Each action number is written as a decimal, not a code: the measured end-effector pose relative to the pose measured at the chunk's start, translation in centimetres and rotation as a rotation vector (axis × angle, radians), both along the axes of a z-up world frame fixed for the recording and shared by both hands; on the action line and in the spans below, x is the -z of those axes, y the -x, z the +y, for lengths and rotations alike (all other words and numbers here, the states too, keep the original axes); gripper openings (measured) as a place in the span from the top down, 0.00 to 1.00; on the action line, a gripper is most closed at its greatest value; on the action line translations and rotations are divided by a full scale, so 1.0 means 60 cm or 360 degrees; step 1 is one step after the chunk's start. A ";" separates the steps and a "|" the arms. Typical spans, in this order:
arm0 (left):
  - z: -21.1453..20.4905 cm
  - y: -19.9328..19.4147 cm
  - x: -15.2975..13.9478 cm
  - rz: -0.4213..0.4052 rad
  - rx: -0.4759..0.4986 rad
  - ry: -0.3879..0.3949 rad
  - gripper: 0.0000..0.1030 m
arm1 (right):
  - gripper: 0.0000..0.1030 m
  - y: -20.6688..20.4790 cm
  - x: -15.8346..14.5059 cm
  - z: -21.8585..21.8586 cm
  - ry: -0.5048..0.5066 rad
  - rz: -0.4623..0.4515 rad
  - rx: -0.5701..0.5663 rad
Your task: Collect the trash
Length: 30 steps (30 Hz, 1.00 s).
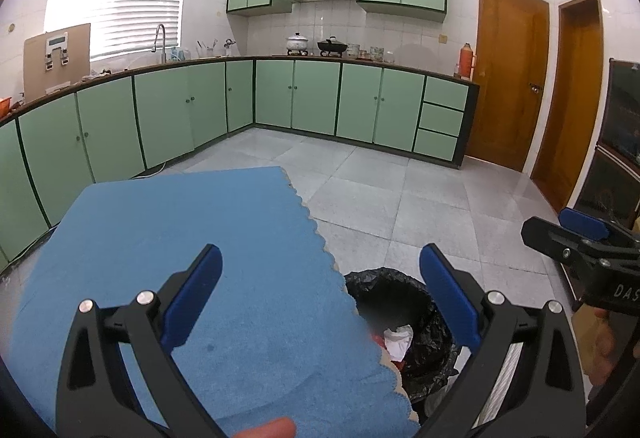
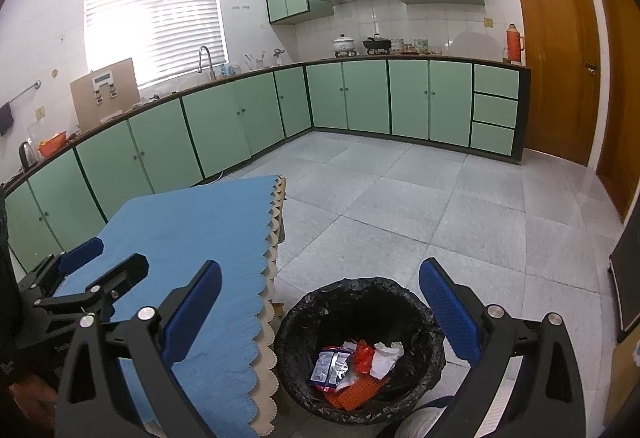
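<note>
A black-lined trash bin stands on the floor beside a table with a blue cloth. In the bin lie wrappers, a crumpled white paper and an orange grid piece. My right gripper is open and empty above the bin. My left gripper is open and empty over the table's right edge, with the bin below it to the right. The right gripper also shows at the right of the left wrist view. The left gripper shows at the left of the right wrist view.
Green kitchen cabinets run along the far walls under a counter with pots and a sink tap. Wooden doors stand at the right. Grey tiled floor lies beyond the bin.
</note>
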<state>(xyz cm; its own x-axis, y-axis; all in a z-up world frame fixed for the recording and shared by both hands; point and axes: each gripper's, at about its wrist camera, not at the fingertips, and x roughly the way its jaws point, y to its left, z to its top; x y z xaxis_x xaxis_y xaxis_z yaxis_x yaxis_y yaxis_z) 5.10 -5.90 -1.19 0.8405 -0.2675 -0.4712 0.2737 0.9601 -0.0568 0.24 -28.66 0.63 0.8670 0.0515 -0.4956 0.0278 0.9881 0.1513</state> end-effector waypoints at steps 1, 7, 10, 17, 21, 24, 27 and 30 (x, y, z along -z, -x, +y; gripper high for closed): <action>0.001 0.000 0.000 -0.0003 -0.0001 -0.0001 0.07 | 0.06 0.001 0.001 0.001 -0.0001 -0.0003 0.0000; 0.004 0.006 0.002 -0.0008 -0.0001 -0.0009 0.07 | 0.06 0.006 0.001 0.004 -0.0008 -0.0016 0.0000; 0.006 0.011 0.001 -0.0014 -0.0005 -0.0012 0.07 | 0.06 0.006 0.002 0.004 -0.0008 -0.0016 -0.0002; 0.012 0.015 0.001 -0.0020 -0.0021 -0.0001 0.07 | 0.06 0.007 -0.002 0.009 0.0006 -0.0023 -0.0014; 0.013 0.015 -0.001 -0.0023 -0.0024 -0.0003 0.07 | 0.06 0.008 -0.002 0.009 0.0004 -0.0022 -0.0015; 0.013 0.016 -0.001 -0.0024 -0.0025 -0.0004 0.07 | 0.06 0.007 -0.003 0.010 0.0007 -0.0022 -0.0016; 0.015 0.017 -0.002 -0.0025 -0.0027 -0.0002 0.07 | 0.06 0.006 -0.004 0.010 0.0011 -0.0022 -0.0021; 0.016 0.017 -0.002 -0.0025 -0.0029 -0.0005 0.07 | 0.06 0.004 -0.005 0.011 0.0013 -0.0018 -0.0025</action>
<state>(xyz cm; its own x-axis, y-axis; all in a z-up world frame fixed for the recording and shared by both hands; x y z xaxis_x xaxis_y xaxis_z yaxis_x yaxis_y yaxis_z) 4.08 -4.95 -1.06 0.8524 -0.2509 -0.4587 0.2573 0.9651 -0.0497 0.01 -27.99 0.93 0.8719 0.0609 -0.4860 0.0108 0.9896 0.1434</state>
